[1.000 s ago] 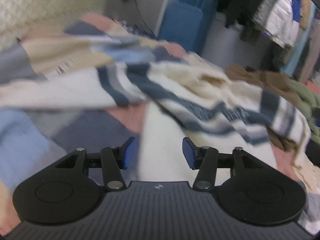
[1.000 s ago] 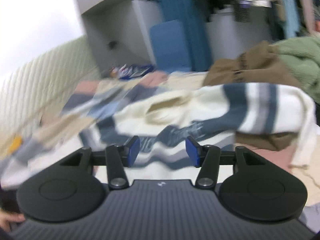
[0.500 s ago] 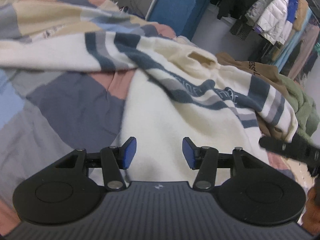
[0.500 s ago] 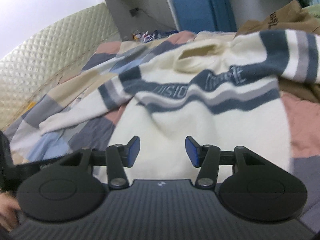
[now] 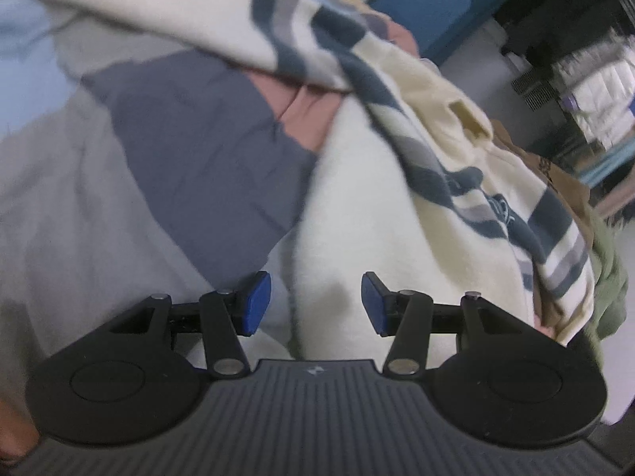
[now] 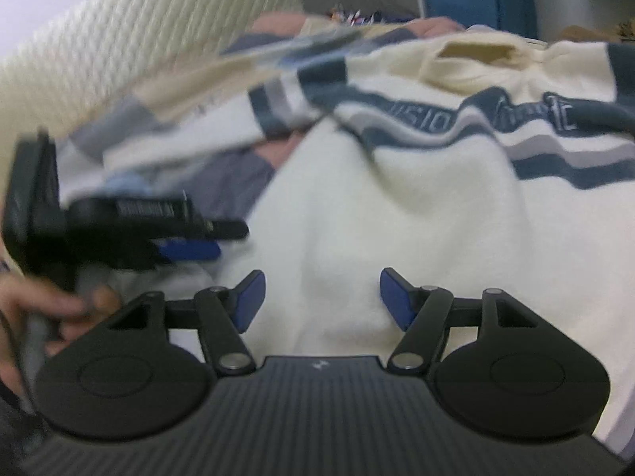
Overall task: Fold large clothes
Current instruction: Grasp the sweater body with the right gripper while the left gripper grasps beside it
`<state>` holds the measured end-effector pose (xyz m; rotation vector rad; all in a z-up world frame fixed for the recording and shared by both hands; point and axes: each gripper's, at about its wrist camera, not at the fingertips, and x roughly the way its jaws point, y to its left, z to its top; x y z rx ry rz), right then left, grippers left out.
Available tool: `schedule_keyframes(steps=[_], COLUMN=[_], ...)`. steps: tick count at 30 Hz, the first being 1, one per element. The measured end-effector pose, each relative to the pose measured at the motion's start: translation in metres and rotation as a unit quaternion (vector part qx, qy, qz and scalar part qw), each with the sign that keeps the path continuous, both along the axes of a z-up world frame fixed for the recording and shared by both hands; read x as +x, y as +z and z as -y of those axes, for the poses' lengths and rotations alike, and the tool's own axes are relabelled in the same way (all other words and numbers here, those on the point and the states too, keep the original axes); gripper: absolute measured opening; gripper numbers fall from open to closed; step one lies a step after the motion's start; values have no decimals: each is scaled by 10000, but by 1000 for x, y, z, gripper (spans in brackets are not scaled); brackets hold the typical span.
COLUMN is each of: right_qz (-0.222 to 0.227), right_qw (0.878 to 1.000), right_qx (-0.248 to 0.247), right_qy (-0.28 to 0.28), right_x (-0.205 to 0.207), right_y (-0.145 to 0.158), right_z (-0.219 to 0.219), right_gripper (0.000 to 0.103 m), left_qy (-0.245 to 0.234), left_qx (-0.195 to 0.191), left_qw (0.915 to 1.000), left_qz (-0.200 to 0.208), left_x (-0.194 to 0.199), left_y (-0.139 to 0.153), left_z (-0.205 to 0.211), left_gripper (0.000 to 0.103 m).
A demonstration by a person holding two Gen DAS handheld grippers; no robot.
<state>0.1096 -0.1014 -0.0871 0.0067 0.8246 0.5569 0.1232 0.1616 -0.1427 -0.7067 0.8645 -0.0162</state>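
A cream sweater with navy and grey stripes lies spread on a patchwork bedspread. My left gripper hangs open just above the sweater's lower left edge, its blue pads clear of the cloth. In the right wrist view the same sweater fills the middle, with its collar at the top right. My right gripper hovers low over the sweater's plain lower part, its jaws opening with nothing pressed between them. The left gripper shows at the left in that view, held by a hand.
A brown garment and a green one lie beyond the sweater's right side. A quilted headboard rises behind the bed. A blue panel and hanging clothes stand farther back.
Both grippers have sunk toward the sweater's lower edge, so the cloth looks larger. The right jaws have widened. The left gripper has come into the right wrist view.
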Motion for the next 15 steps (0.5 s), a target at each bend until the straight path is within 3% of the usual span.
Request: schedule_keyframes(steps=[3,6,8,12,15], right_qz=[233,390,514,439,386], right_qw=[9951,9928,9934,9967,9937], right_qx=[-939,-1111,-1017,-446,-453], right_qy=[211,220,145,-524,-950], right_x=[-1,-5,-6,7,17], right_y=[-14,-13,-6,9,8], right_z=[-15,-18,-15,15,32], right_gripper=[46,33,17,14,13], left_qy=[71,109,82,-106,-293], left_qx=[-314,-461,-591,-1049,-984], left_qw=[9995,9989,9982,9941,9942], left_qz=[-48,-4,46,240,311], left_x=[3,4,3,1,3], left_y=[-7,-9,-9,-9,-7], left_z=[-6,-9,-9,-6,5], left_gripper=[56,56,56,56,56])
